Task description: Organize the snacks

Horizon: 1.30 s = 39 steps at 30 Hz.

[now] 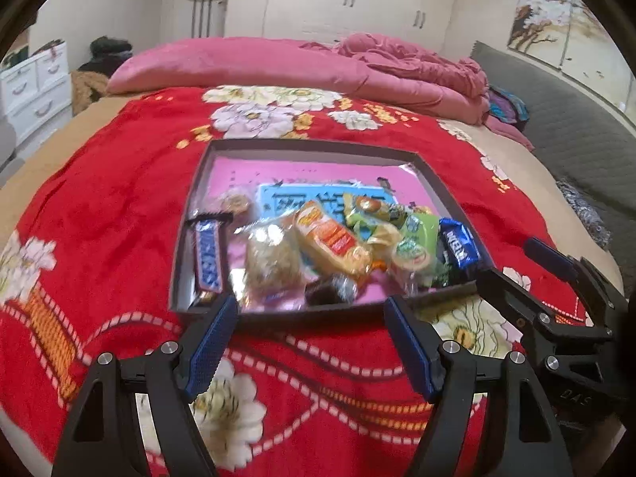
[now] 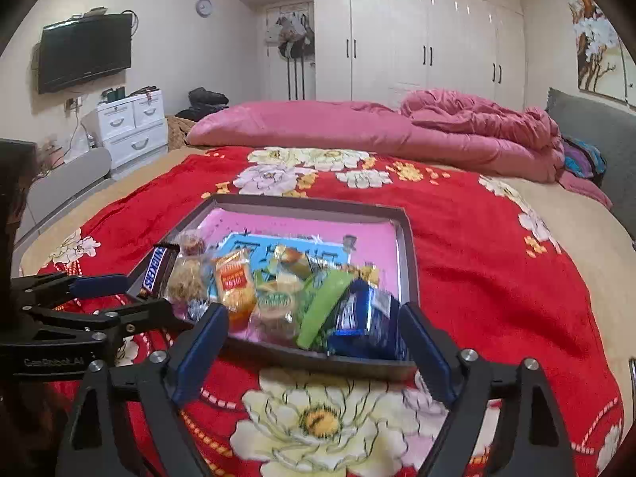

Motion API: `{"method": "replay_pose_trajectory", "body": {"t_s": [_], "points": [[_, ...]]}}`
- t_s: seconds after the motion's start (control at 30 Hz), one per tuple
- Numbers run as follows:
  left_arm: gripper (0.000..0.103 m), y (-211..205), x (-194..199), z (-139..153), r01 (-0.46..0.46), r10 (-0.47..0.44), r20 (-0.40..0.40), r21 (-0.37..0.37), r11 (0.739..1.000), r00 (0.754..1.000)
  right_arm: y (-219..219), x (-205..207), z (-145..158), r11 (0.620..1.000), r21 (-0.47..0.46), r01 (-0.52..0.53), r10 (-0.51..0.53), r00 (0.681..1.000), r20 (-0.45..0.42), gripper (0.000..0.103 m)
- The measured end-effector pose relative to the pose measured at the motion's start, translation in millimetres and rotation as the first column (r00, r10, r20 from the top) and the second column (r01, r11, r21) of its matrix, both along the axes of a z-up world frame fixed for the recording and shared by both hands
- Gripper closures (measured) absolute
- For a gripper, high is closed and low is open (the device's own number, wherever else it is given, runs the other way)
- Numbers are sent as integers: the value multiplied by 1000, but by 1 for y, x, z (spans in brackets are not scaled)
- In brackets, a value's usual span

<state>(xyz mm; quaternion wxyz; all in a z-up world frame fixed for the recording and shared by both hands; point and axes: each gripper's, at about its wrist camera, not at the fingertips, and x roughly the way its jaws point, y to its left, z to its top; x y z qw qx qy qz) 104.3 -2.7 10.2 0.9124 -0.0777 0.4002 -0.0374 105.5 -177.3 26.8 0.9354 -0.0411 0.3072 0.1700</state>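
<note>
Tray (image 1: 437, 183): shallow dark box with a pink floor, lying on the red flowered blanket (image 1: 119, 206); all snacks sit inside, bunched toward its near edge.
Left gripper (image 1: 310, 330): tongs spread wide, nothing between them; poised just short of the tray's near rim.
Right gripper (image 2: 314, 342): tongs likewise apart and empty; at the near right corner, by the blue biscuit packet (image 2: 365, 318).
Chocolate bar (image 1: 208, 256): stiff, light, slick wrapper; long axis runs near-to-far along the left wall; likely best pinched across its narrow width, mid-length.
Orange cake packet (image 1: 338, 244): soft, puffy, crushable; lies diagonally, far-left to near-right; wants a gentle grip.
Green packets (image 1: 413, 238): crinkly film, heaped and overlapping; direction unclear.
</note>
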Motion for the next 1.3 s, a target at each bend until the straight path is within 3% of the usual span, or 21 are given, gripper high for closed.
{"method": "replay_pose_trajectory", "body": {"t_s": [0.07,0.27,0.7,1.3], "points": [[25,1,-6,-2,-16,16,-20,-16,1000,1000,-3,-6,-1,1000,12,26,-26,999,-20,11],[25,-6,-26,-8,-3,5,-44,34,999,999,-12,-23,-4,996,67,59,-54,996,-75,5],[25,-15,-51,-8,-7,10,-53,44,999,999,-20,-58,-14,992,68,106,-96,987,-127,5],[25,-7,-55,-7,-28,30,-47,42,999,998,-22,-59,-11,992,74,105,-97,990,-104,5]]}}
